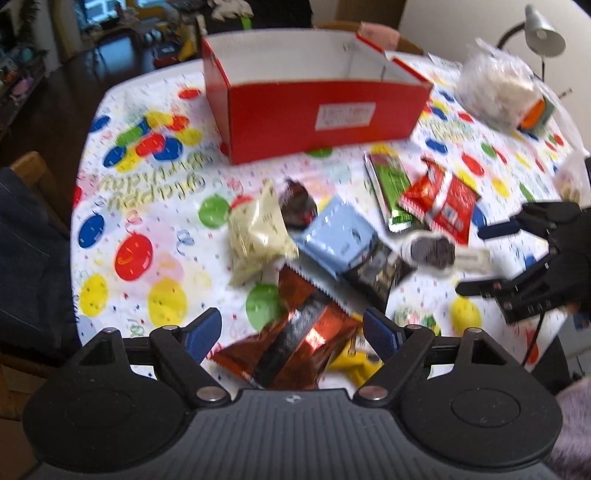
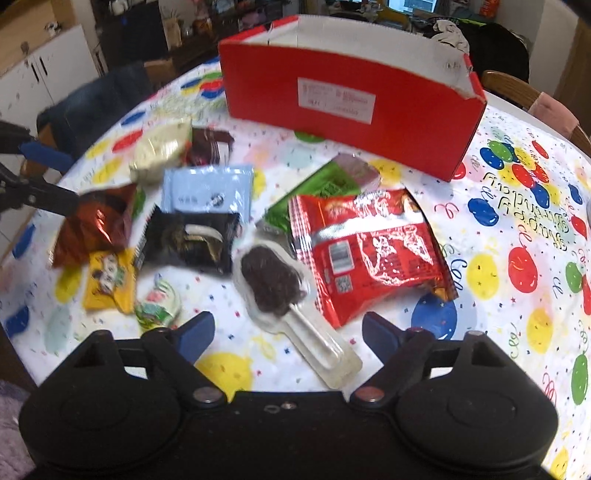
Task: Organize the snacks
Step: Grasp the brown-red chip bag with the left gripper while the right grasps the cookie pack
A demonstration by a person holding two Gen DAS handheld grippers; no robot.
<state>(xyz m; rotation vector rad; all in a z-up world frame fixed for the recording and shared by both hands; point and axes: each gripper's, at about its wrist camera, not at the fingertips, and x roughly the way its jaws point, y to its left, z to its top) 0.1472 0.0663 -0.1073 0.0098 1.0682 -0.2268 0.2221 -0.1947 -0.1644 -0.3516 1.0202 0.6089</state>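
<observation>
Several snack packets lie in a loose pile on the balloon-print tablecloth [image 1: 147, 206]. An open red box [image 1: 314, 110] stands behind them; it also shows in the right wrist view [image 2: 347, 99]. My left gripper [image 1: 291, 332] is open, its jaws on either side of a copper-brown packet [image 1: 291, 343], apart from it. My right gripper [image 2: 288, 332] is open over a clear-wrapped chocolate ice-pop shape [image 2: 273, 284], beside a red packet [image 2: 369, 254]. The right gripper also shows in the left wrist view [image 1: 487, 258], and the left gripper at the right wrist view's left edge [image 2: 48, 177].
Pale cream [image 1: 255, 232], light blue [image 1: 336, 236], black [image 1: 380, 273], green [image 1: 391, 188] and yellow [image 2: 107, 280] packets lie in the pile. A clear bag [image 1: 498, 88] and a desk lamp [image 1: 543, 29] sit at the far right. Chairs [image 1: 26, 221] ring the table.
</observation>
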